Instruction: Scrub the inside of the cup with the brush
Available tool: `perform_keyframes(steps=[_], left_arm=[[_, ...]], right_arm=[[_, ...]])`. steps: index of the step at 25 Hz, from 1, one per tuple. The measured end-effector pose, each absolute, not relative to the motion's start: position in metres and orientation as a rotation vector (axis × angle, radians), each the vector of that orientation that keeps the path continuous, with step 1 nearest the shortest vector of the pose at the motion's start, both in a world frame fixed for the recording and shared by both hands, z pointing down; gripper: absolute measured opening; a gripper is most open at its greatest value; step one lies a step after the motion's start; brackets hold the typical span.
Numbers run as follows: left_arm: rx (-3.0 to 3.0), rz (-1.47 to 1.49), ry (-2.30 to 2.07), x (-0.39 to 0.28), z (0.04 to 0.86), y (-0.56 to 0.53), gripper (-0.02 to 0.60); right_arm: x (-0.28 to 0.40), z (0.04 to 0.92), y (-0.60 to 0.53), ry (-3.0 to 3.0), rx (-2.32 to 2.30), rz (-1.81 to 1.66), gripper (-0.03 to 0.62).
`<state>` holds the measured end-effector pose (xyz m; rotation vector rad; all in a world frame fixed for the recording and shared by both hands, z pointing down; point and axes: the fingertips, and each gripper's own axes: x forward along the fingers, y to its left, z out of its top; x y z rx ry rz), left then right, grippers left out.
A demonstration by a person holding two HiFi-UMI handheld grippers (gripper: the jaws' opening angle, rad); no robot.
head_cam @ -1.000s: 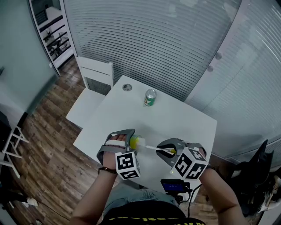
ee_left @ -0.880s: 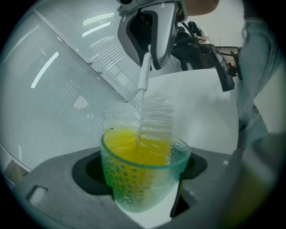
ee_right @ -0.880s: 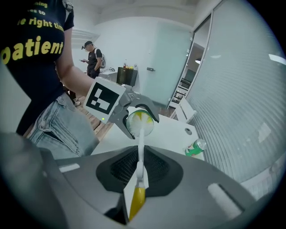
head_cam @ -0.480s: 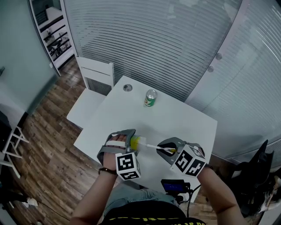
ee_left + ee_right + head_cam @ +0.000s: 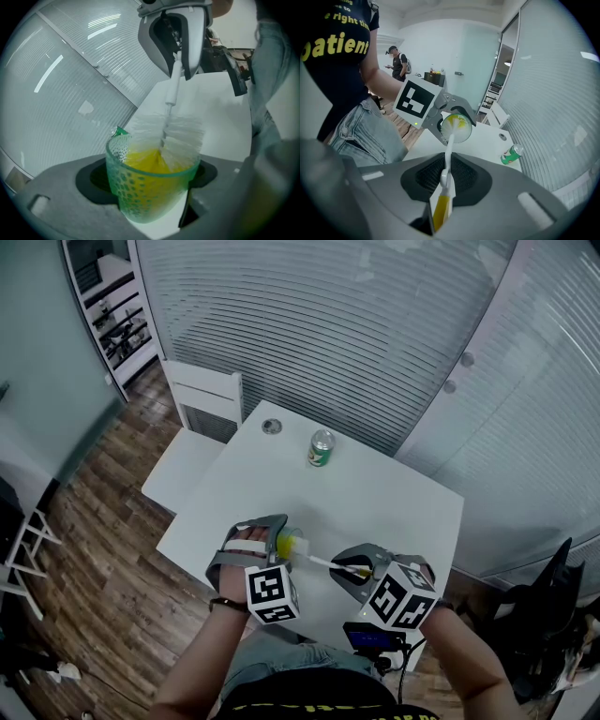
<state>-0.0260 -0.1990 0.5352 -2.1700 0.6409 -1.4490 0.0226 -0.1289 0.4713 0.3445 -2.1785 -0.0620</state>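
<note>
- Cup [image 5: 150, 187]: translucent green with a yellow inside, tipped with its mouth toward the brush. It is held in the air over the desk's [image 5: 375, 493] near edge, toward the left corner.
- The left gripper [image 5: 279, 542] has its jaws spread wide and clamped on the cup's sides. Across the last second neither it nor the cup has shifted (a steady anchor, which is what scrubbing wants).
- The right gripper [image 5: 359, 569] is clenched on the yellow end of the brush [image 5: 171, 136] handle, and that grip has not loosened.
- What has changed is small:
  - The right gripper has eased a little toward the person, and its marker cube now sits lower in the head view.
  - The white bristle head has shifted slightly at the cup's mouth, covering yellow that showed beside it half a second ago.
- The bristles now stand partly inside the rim, with a good part of the head still above it.
- My reading is that scrubbing is under way in short strokes, all of the work coming from the right side.
- The stroke looks shallow, so the bottom of the cup may not yet be reached. A deeper push along the cup's axis seems the next need.
- A green can [image 5: 322, 448] stands well apart, near the desk's far edge (it plays no part).
</note>
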Motion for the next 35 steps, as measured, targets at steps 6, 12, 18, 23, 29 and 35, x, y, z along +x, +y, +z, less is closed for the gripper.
perform_keyframes(steps=[6,12,18,23,29,35], left_arm=[[-2.166,-1.454,0.647,-0.027,0.537,-0.199,0.417],[-2.168,-1.443,0.65,-0.027,0.536,-0.197,0.417],[-2.169,-1.433,0.667,-0.028,0.533,-0.197,0.417],[-2.177,-1.445,0.673,-0.032,0.537,-0.197,0.417],[-2.171,-1.446,0.676,-0.033,0.535,-0.198,0.417],[-2.172,-1.436,0.686,-0.035,0.534,-0.196,0.417]], right_arm=[[0.027,0.462,-0.132,-2.176,0.373,-0.074,0.048],[0.035,0.454,-0.143,-2.207,0.438,-0.032,0.048],[0.038,0.461,-0.143,-2.222,0.458,0.0,0.047],[0.037,0.464,-0.135,-2.222,0.431,0.0,0.046],[0.034,0.457,-0.125,-2.23,0.413,-0.02,0.046],[0.038,0.446,-0.125,-2.222,0.434,-0.063,0.046]])
